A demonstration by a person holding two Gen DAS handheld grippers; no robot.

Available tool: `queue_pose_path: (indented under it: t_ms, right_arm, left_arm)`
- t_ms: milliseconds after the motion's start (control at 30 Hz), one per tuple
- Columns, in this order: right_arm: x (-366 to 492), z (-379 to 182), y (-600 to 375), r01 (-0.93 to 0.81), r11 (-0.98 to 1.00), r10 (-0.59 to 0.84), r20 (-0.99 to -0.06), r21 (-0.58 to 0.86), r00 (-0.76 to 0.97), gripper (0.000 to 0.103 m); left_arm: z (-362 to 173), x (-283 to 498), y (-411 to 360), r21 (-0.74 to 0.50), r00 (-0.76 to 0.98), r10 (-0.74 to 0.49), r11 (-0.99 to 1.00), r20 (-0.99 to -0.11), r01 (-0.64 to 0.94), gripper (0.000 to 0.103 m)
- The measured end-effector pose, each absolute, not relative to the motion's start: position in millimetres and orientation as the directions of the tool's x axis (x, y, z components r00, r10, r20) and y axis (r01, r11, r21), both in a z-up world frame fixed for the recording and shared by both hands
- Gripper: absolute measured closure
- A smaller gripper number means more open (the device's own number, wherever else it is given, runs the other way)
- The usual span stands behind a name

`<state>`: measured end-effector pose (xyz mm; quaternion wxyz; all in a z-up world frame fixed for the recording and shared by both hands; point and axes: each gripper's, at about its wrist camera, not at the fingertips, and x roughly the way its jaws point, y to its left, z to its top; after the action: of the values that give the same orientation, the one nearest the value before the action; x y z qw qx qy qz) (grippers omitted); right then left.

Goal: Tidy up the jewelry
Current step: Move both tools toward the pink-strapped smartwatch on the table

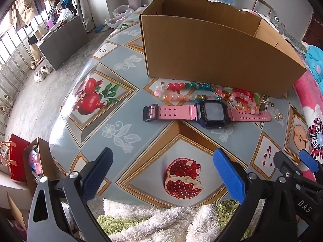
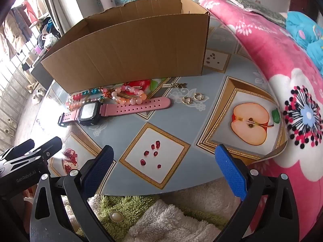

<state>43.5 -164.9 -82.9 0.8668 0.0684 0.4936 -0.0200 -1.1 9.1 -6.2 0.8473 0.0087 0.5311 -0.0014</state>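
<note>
Jewelry: all of it is lying on the table (image 1: pixel 125 109), bunched along the near wall of the cardboard box (image 1: pixel 212 56); none of it is showing inside the box.
Box: it is standing open-topped with its flaps torn off, and from where the cameras are looking its floor is hidden, so I cannot tell what is in it.
Bead strings (image 1: pixel 181 92): pink, red, teal and orange beads are curling right in front of the box wall, nearly touching it.
Watch (image 1: pixel 212 114): its pink strap is stretching out flat just on the near side of the beads, further from the box, with the dark face turned up and one strap end touching the beads.
Gold hoops (image 2: pixel 191 98): two small rings are sitting beside the strap tip, toward the box's right corner, near a short gold chain (image 2: pixel 174 85) at the box's foot.
Left gripper (image 1: pixel 161 173): its blue fingers are spread wide, holding nothing, hovering over the near table edge well back from the box.
Right gripper (image 2: pixel 165 171): likewise gaping wide and empty, well back from the box.
Pink floral blanket (image 2: pixel 272 60): it is bulging against the table to the right of the box.
</note>
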Motion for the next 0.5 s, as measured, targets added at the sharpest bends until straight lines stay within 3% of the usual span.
queue_pose_path:
  t_ms: [500]
  right_arm:
    - [51.8, -90.3, -172.0, 0.105, 0.99, 0.033, -0.868, 0.097, 0.495, 0.007]
  left_arm:
    - [-24.2, 10.1, 16.2, -0.002, 0.384, -0.001, 1.0, -0.923, -0.002, 0.005]
